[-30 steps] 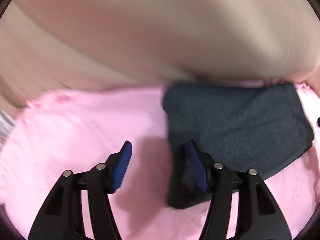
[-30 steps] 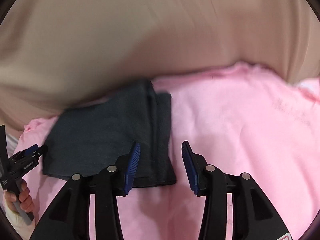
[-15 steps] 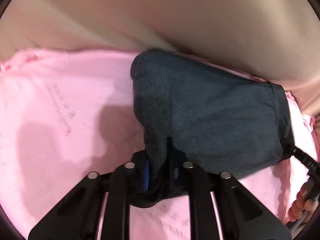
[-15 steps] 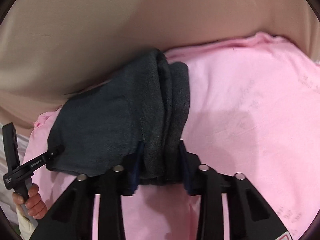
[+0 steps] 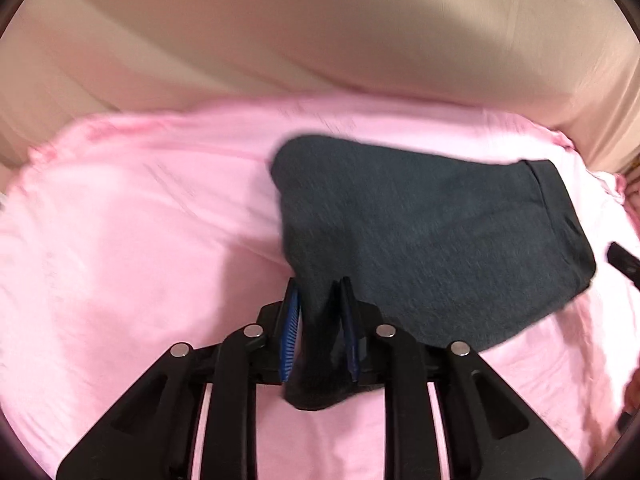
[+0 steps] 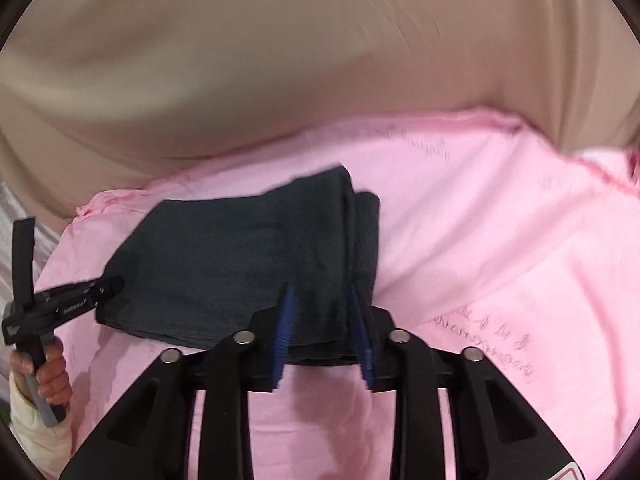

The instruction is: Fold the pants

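Pink sheeting [image 5: 120, 240] covers the work surface, with a beige fabric backdrop [image 5: 320, 40] rising behind it. On the sheet lie the dark grey pants [image 5: 420, 240], already reduced to a compact folded bundle.

The left gripper [image 5: 320, 328] is clamped on one corner of the bundle – cloth fills the gap between its blue pads [image 5: 291, 332], and the rest of the garment spreads forward and to the right of it. The right gripper [image 6: 322, 332] is closed on the opposite near corner, where several stacked layers [image 6: 360, 240] show as parallel edges running ahead of its fingers; most of the bundle extends forward and to the left of it. In the right wrist view the left gripper's tip and the hand [image 6: 44, 376] holding it appear at the far left, at the bundle's other end.

Step in hand, judged from the grips: carrying or turning the near edge for a further fold, or repositioning the bundle.

Procedure for doing it well:
- Keep both grips closed and level, so the edge between them is taut but not stretched.
- Move both grippers together at one pace – unequal travel will skew the stack.
- Confirm that every layer is caught; a missed lower layer will trail.
- Lower the edge flush with the far edge before releasing.
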Demonstrator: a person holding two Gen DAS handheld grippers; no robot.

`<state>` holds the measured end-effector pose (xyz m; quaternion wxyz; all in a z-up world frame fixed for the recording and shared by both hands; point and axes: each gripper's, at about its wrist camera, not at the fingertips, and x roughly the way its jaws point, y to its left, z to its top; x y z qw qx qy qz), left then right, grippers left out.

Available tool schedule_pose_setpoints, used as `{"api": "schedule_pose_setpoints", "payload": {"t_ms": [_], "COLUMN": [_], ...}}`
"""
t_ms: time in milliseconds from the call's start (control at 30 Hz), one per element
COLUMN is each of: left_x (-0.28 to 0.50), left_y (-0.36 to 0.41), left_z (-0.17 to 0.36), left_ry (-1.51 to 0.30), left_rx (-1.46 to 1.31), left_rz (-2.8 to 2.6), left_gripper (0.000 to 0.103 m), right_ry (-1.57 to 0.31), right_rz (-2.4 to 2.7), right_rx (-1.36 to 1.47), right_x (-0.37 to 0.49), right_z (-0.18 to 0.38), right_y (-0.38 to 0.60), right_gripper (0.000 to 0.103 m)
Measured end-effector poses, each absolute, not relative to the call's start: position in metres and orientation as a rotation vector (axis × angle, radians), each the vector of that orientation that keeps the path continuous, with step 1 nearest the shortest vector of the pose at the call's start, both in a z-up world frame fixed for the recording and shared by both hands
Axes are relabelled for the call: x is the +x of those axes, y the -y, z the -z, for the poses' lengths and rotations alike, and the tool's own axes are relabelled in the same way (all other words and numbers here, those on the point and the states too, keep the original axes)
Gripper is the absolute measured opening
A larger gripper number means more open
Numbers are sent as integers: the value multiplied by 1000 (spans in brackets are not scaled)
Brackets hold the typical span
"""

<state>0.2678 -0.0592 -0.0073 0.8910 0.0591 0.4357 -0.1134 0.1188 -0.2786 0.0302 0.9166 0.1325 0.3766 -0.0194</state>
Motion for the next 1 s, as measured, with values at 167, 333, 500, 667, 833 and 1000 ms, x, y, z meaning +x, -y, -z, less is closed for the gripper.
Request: {"api": "schedule_pose_setpoints", "payload": {"t_ms": [167,333,500,667,833,1000], "left_x": [275,216,149,115,102,84], "left_y": [67,76,75,73,62,54], "left_z": [17,-30,-69,-72,-42,-27], "left_ry": [-914,-737,-647,-661,-683,-673], "left_rx": [194,264,244,205,182,175], "left_rz": [151,90,95,123,121,81], "left_gripper": [25,51,55,57,59,65], "right_ry": [-867,-711,-667,-633,-657,-669], "right_rz": [87,86,90,142,176,194], "right_rx": [195,218,245,218,226,209], "right_x": [140,82,21,-12,-39,-60], "right_z": [5,-54,-62,-57,-42,-27], "right_y": [273,254,228,198,184,174], "right_gripper": [2,7,8,10,16,21]}}
